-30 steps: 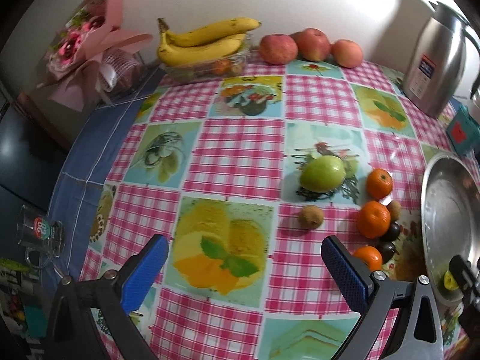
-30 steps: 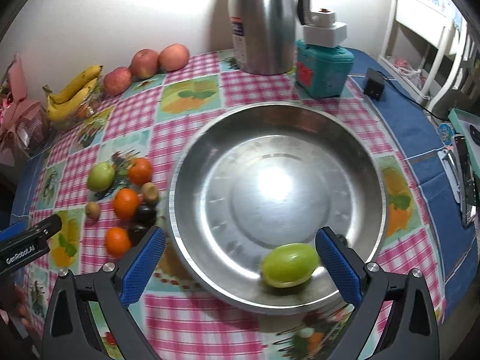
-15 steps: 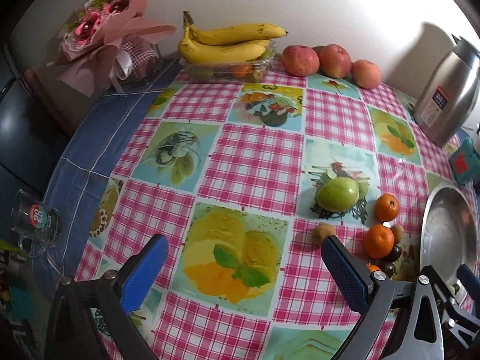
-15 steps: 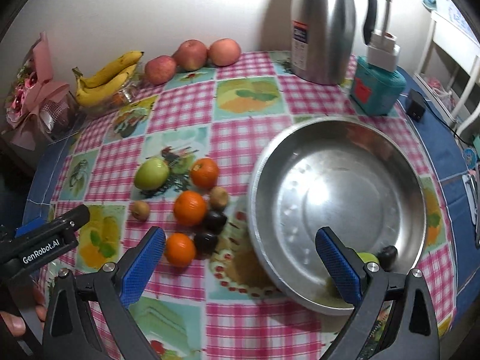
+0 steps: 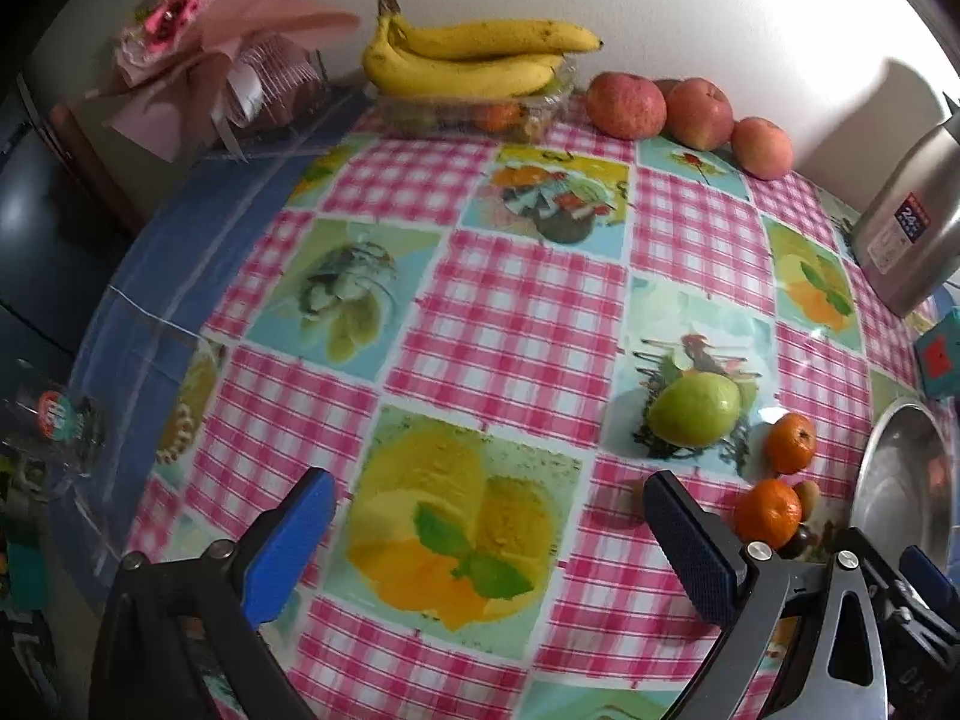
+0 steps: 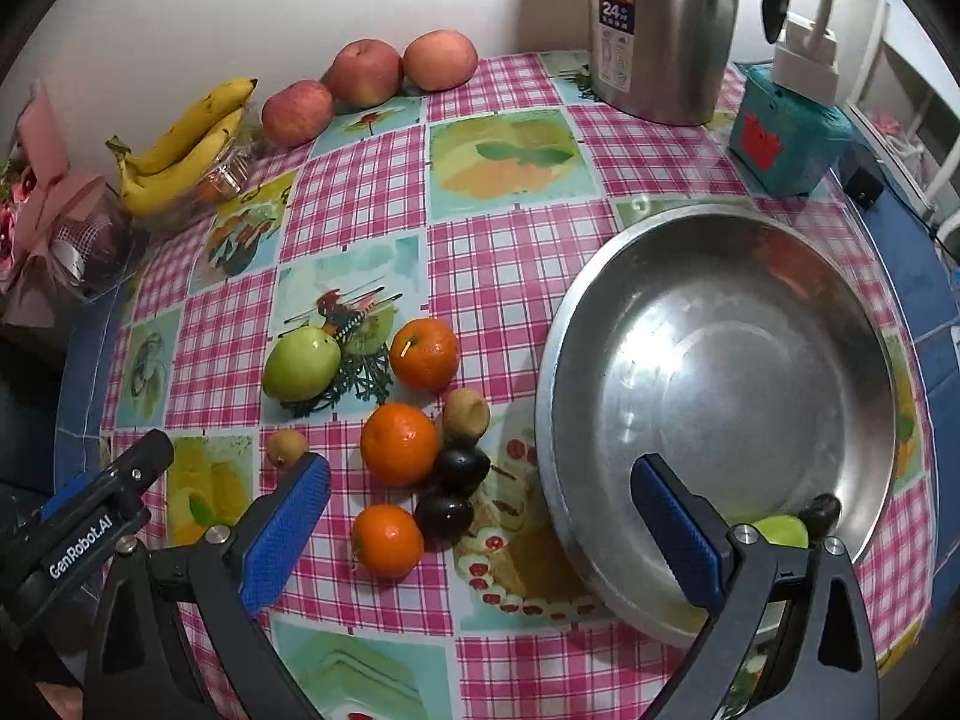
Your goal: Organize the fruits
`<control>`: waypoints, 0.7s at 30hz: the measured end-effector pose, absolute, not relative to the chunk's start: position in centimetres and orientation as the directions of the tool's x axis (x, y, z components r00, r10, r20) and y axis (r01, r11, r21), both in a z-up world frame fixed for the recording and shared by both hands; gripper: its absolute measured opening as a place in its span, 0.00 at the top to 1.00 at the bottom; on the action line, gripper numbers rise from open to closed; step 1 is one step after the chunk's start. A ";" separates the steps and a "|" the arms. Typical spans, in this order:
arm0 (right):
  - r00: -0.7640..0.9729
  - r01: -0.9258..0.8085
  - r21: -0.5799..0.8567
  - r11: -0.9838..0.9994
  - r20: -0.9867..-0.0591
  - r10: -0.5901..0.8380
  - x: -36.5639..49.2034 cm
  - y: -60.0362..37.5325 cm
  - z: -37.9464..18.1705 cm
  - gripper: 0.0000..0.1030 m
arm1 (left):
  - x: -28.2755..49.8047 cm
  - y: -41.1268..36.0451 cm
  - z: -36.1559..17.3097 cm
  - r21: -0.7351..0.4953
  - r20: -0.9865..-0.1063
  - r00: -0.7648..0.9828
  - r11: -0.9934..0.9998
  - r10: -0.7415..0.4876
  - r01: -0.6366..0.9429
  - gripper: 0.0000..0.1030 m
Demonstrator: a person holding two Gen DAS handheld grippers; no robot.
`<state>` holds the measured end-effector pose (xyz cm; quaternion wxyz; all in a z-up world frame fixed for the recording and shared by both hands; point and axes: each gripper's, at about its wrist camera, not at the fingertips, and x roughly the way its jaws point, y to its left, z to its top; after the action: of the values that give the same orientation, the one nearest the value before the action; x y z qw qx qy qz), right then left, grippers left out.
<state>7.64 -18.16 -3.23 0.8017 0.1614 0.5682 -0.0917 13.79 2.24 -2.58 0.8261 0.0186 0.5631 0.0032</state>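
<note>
A steel bowl (image 6: pixel 600 324) stands on the checked tablecloth and holds a green fruit (image 6: pixel 780 531) and a small dark fruit (image 6: pixel 821 509) at its near rim. Left of the bowl lie a green apple (image 6: pixel 302 363), three oranges (image 6: pixel 424 354), two dark plums (image 6: pixel 461 468) and two small brown fruits (image 6: pixel 465 414). My right gripper (image 6: pixel 480 528) hovers open above the near oranges and plums. My left gripper (image 5: pixel 489 531) stands open over the tablecloth, left of the green apple (image 5: pixel 696 409); a brown fruit (image 5: pixel 633 489) peeks from behind its right finger.
Bananas (image 5: pixel 474 57) on a clear box and three red apples (image 5: pixel 627 105) line the far wall. A steel thermos (image 6: pixel 663 24) and a teal box (image 6: pixel 786 138) stand behind the bowl. A pink bouquet (image 5: pixel 198 24) and a glass mug (image 5: pixel 54 420) sit at the left edge.
My right gripper has swung left from over the bowl to above the oranges and plums. The left gripper has shifted left and back, so the bowl has slid toward its view's right edge.
</note>
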 end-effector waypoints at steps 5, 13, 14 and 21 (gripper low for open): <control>0.319 0.295 0.107 0.950 -0.948 0.008 7.3 -18.7 -3.0 0.03 | 13.6 0.7 -3.0 -0.007 -0.938 0.345 0.999 -0.025 0.052 0.00; 0.305 0.287 0.087 0.954 -0.952 -0.005 5.8 -20.0 -2.8 0.03 | 13.0 -0.6 -3.4 -0.075 -0.945 0.313 0.995 -0.094 0.072 0.00; 0.298 0.287 0.084 0.954 -0.955 -0.005 5.6 -20.1 -2.9 0.03 | 12.9 -0.5 -3.3 -0.086 -0.944 0.312 0.994 -0.102 0.065 0.00; 0.285 0.313 0.098 0.945 -0.958 0.004 4.8 -21.6 -3.1 0.03 | 12.2 -1.4 -3.9 -0.105 -0.947 0.297 0.992 -0.123 0.075 0.00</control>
<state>4.77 -21.58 -3.06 0.7903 0.1346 0.5897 -0.0976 12.21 -1.36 -3.87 0.8049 -0.0203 0.5898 -0.0615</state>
